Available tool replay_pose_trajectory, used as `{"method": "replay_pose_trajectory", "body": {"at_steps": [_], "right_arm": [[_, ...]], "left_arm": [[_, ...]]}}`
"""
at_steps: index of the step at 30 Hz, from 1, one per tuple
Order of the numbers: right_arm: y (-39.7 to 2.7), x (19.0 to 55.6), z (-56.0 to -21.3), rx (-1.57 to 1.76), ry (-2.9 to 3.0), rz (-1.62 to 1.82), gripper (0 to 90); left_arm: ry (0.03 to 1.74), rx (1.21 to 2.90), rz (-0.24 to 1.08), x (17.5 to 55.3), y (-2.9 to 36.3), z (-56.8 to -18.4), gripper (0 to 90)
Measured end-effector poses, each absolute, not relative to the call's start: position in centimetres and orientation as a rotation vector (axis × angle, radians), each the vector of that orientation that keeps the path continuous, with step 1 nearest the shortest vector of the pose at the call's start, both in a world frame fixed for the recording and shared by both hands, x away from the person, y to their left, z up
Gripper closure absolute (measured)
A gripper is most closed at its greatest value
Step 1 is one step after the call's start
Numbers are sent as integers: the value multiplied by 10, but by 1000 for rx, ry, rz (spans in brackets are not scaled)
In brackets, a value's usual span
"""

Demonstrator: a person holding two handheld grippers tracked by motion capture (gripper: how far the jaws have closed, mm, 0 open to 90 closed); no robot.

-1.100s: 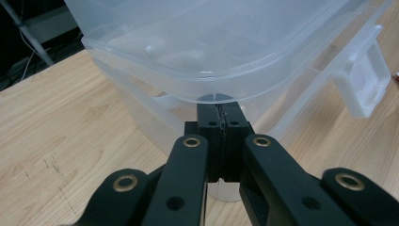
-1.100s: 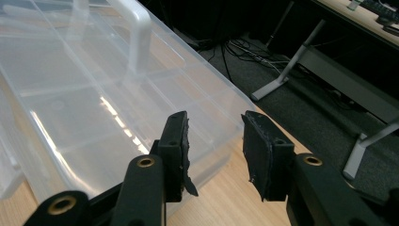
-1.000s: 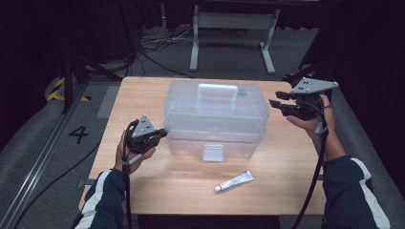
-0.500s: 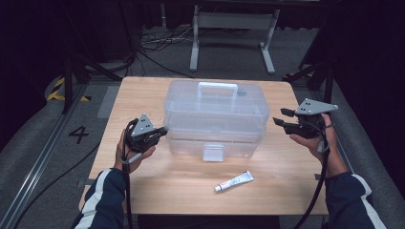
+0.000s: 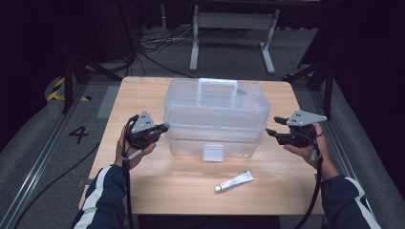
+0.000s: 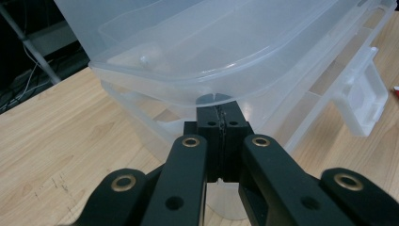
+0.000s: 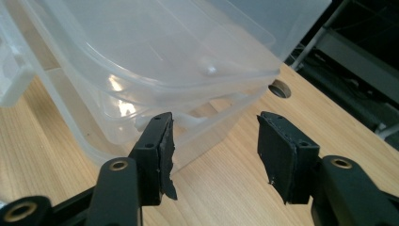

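Step in hand: bracketing the box (image 5: pixel 215 119). Left gripper (image 5: pixel 162 128) is closed at its left end, empty; right gripper (image 5: pixel 273 132) (jaws just opening, nothing between) must next reach the right end.

Glossy clear plastic box (image 5: pixel 215 117) on matt pale wood-grain table (image 5: pixel 143 95); matt black gripper pads (image 7: pixel 164 146).

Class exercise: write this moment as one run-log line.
left gripper: shut, at clear plastic box left end | right gripper: jaws just opening, nothing between, near box right end | tube: lying on table

Lab, floor rails (image 5: pixel 45 157), cables (image 5: pixel 157 45), dark surrounds
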State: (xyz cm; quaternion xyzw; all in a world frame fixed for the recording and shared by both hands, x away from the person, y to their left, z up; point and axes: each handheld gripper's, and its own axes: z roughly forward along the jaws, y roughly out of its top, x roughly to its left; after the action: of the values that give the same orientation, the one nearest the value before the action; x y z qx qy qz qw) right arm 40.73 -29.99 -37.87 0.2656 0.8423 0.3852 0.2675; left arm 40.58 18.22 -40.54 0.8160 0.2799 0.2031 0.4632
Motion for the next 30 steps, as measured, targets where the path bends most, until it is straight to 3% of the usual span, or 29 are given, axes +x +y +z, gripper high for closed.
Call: {"method": "replay_pose_trajectory", "body": {"at_steps": [14,30], "right_arm": [[-298,408,-380,674,2196,1090,482],[-292,410,-371,611,2015,1182,608]], "left_arm": [[686,2000,521,405,183,-402,838],[656,2015,511,391,186,-400,753]]}}
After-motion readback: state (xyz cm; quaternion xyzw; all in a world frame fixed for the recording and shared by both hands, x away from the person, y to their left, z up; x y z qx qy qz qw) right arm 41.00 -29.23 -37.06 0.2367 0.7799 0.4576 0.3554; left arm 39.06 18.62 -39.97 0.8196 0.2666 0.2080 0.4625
